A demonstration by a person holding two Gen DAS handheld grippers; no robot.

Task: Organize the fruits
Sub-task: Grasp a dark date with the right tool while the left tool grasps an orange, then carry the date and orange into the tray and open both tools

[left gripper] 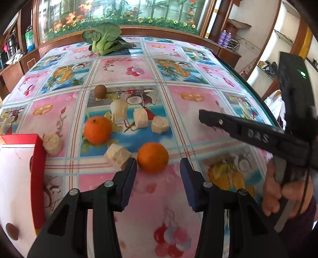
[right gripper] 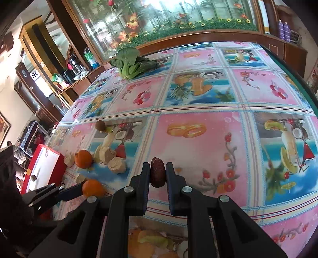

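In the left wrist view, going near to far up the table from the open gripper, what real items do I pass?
Left gripper → near round orange → far round orange → small brown kiwi → green leafy bok choy.

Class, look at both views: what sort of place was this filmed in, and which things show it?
Probably a home dining room: a fruit-print tablecloth, a glass-fronted wooden cabinet, and side shelves with bottles.
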